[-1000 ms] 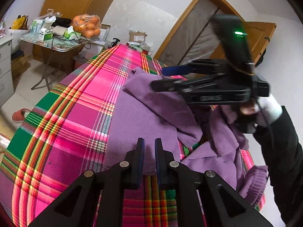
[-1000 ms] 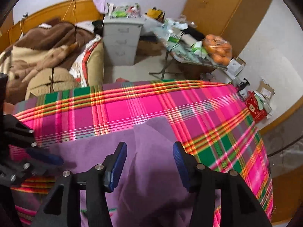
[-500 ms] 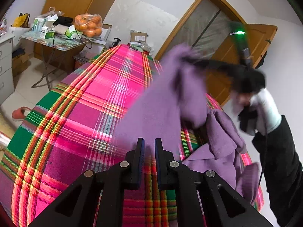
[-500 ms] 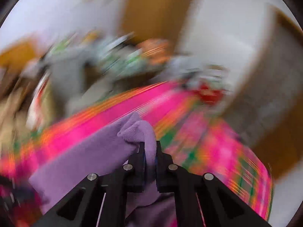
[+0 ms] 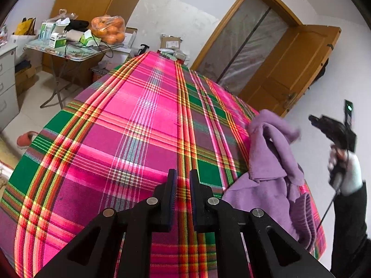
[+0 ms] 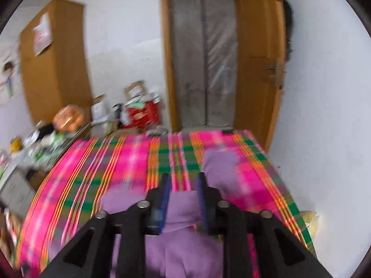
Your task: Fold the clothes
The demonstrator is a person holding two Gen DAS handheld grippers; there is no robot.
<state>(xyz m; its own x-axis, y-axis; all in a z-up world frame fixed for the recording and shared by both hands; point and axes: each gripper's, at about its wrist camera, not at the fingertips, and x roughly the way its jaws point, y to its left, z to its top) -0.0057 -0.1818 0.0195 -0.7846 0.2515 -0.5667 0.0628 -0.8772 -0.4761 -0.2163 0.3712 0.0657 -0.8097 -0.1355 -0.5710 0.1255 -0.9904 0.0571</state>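
Purple garment [image 5: 273,176], 1, crumpled on plaid cloth [image 5: 139,125]; 2 grippers, left [image 5: 183,185] narrow, right [image 6: 183,192] parted, both empty.

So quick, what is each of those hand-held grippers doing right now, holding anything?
Left hand-held gripper: nearly shut, holding nothing, over the plaid cloth.
Right hand-held gripper: partly open, empty, above the purple garment.

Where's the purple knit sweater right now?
In the left wrist view the purple knit sweater lies crumpled at the right edge of the pink plaid tablecloth, right of the left gripper, near the wooden door.
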